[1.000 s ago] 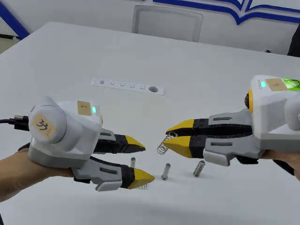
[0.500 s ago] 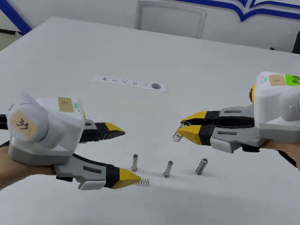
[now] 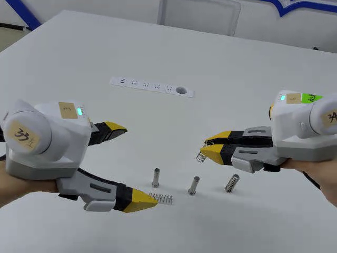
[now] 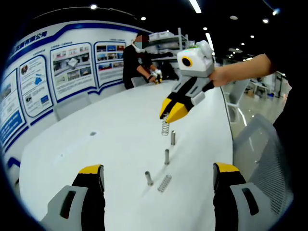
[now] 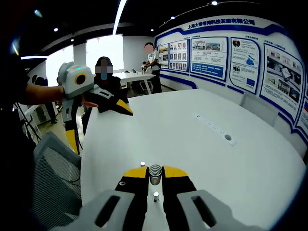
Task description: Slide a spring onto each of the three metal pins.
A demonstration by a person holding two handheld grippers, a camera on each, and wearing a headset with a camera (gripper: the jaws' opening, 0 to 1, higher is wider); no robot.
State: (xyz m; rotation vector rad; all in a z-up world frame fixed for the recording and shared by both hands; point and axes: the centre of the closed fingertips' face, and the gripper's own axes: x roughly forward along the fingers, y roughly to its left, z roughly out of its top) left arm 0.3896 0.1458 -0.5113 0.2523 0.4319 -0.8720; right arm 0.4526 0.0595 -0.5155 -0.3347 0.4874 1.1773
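Currently the left tongs [image 3: 136,163] are gaping wide and carrying nothing; a loose spring [image 3: 161,198] is lying on the counter [image 3: 79,58] just beside their lower tip. Between the two tongs, the left pin [image 3: 156,177] and middle pin [image 3: 194,185] are standing bare. Under the right tongs [image 3: 205,147], the third pin [image 3: 231,183] is seemingly wearing its spring already. Those tongs are pinching a second spring [image 3: 200,156], so by my reckoning two pins are waiting.

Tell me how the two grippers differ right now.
The left gripper is open wide and holds nothing; the right gripper is shut on a spring. The left gripper's lower tip is near a loose spring lying flat; the right gripper's spring hangs from its tips. Both have yellow-tipped black jaws.
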